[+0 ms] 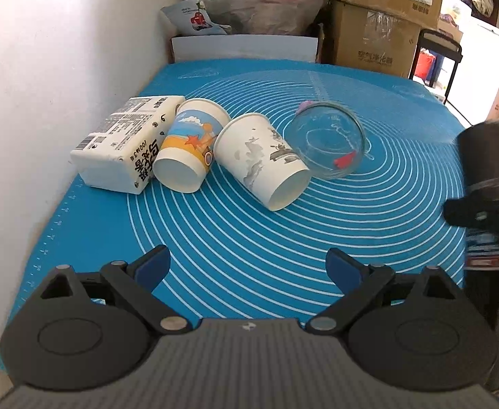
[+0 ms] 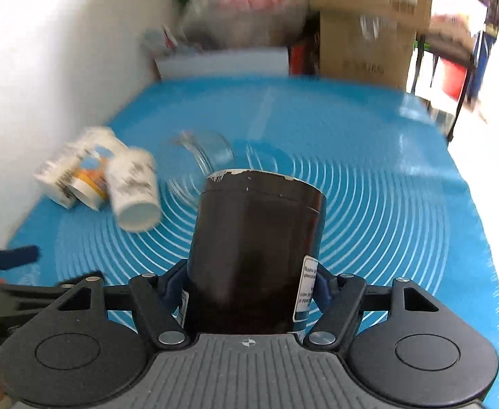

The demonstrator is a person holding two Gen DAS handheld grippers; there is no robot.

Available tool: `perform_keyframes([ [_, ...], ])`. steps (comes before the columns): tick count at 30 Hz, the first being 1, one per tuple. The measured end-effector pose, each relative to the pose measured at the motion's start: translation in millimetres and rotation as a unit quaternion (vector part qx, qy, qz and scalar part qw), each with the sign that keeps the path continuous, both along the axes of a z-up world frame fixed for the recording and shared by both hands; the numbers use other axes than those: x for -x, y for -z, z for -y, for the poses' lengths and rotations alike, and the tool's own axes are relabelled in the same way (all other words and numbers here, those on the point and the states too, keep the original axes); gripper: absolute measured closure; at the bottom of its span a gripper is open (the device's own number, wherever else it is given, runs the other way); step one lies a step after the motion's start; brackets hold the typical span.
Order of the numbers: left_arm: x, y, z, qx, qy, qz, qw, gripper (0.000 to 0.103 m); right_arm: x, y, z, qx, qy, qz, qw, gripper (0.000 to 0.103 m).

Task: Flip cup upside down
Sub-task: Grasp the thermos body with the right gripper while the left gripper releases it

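Your right hand-held gripper clamps one dark cup above the counter, its rim chipped white, a label low down. Your left hand-held gripper gapes empty. Beyond: two paper cups tipped over, one glass bowl, one carton.

Both wrist views face the blue mat low.

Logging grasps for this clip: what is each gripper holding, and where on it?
Right gripper clamps the dark cup by its side walls. Left gripper is open, holding nothing.
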State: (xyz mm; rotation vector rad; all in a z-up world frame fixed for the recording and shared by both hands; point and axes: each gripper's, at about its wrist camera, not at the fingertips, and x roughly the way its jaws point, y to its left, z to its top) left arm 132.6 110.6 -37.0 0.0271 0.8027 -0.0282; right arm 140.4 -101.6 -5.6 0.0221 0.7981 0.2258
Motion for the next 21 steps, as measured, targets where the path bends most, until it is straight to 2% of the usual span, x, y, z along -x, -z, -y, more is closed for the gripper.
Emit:
perform_keyframes([
  [6, 7, -4, 8, -0.001, 0.008, 0.008, 0.9999, 0.006, 23, -29, 7, 0.003, -0.008, 0.066, 0.998, 0.035],
  [11, 9, -9, 10, 0.005, 0.008, 0.014, 0.9999, 0.006, 29, -37, 11, 0.015, -0.001, 0.109, 0.994, 0.036],
  [16, 10, -11, 12, 0.005, 0.009, 0.018, 0.9998, 0.006, 18, -38, 8, 0.033, 0.008, 0.132, 0.991, 0.037],
  [21, 11, -11, 14, 0.005, 0.01, 0.018, 0.9998, 0.006, -1, -30, 6, 0.039, 0.013, 0.123, 0.992, 0.037],
])
